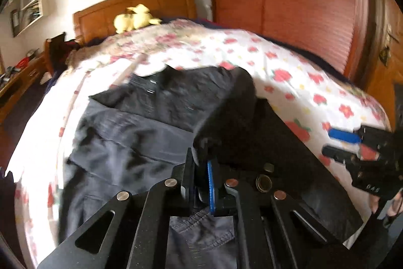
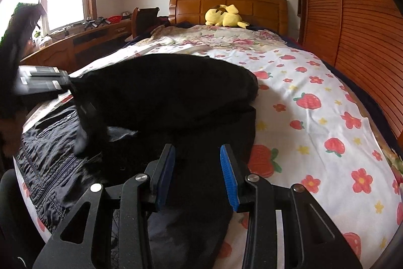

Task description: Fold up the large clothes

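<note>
Bed (image 2: 314, 117) first: it fills both of your views, spread with a white sheet printed with red strawberries and flowers, and its wooden headboard (image 2: 228, 3) stands at the far end. Slatted wooden wardrobe doors (image 2: 352, 24) run along the side beyond the sheet, and a wooden counter (image 2: 83, 39) cluttered with small items sits under the window on the other side.

On the sheet lies the black jacket (image 2: 163, 92), the garment you are folding. It is spread near the foot of the bed, towards the counter side. One part is doubled over into a thick dark hump, and a zipper runs along the flat, quilted-looking part nearest the bed's edge. Grey lining shows in your left wrist view.

A yellow plush toy (image 2: 223, 15) rests against the headboard, well apart from the jacket.

Your left tool (image 1: 201, 183) is pinched nearly closed on a bunched fold of the jacket, with fabric caught between its blue pad and the black finger; that view is blurred. Your right tool (image 2: 197, 175) hangs over the jacket's near edge with its blue pads (image 2: 229, 178) parted around a clear gap and nothing clamped between them.
</note>
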`<state>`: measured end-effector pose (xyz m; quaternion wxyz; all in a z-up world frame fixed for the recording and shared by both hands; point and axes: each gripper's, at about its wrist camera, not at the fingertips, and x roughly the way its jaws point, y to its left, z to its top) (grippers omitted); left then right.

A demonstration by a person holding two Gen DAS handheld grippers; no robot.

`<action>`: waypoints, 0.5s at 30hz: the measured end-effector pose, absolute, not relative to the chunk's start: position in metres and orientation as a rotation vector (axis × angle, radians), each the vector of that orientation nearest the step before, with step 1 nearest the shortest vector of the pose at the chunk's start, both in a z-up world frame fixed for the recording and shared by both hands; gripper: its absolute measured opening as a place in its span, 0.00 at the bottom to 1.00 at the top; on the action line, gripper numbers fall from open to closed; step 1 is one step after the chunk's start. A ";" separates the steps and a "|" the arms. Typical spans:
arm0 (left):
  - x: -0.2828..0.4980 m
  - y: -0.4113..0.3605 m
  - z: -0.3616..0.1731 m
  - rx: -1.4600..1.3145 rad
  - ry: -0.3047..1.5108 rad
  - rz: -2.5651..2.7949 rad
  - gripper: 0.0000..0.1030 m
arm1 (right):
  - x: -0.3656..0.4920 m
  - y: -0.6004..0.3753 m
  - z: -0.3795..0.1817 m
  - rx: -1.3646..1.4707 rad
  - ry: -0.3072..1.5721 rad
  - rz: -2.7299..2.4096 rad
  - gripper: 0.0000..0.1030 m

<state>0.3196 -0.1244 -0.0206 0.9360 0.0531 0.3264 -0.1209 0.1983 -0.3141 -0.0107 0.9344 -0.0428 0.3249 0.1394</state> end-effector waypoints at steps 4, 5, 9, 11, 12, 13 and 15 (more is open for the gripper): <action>0.320 -0.084 -0.016 0.089 0.667 -0.159 0.08 | 0.203 -0.305 -0.017 -0.108 0.683 0.288 0.37; 0.323 -0.076 -0.017 0.093 0.677 -0.139 0.08 | 0.205 -0.303 -0.019 -0.115 0.688 0.288 0.37; 0.331 -0.053 -0.031 0.055 0.743 -0.106 0.13 | 0.209 -0.297 -0.026 -0.132 0.704 0.286 0.37; 0.326 -0.045 -0.036 0.042 0.754 -0.122 0.15 | 0.211 -0.295 -0.027 -0.136 0.708 0.288 0.37; 0.321 -0.043 -0.036 0.043 0.747 -0.127 0.21 | 0.212 -0.294 -0.028 -0.138 0.712 0.288 0.37; 0.314 -0.041 -0.037 0.042 0.736 -0.138 0.31 | 0.213 -0.294 -0.029 -0.139 0.715 0.289 0.37; 0.303 -0.038 -0.036 0.034 0.719 -0.159 0.42 | 0.215 -0.292 -0.032 -0.144 0.723 0.291 0.37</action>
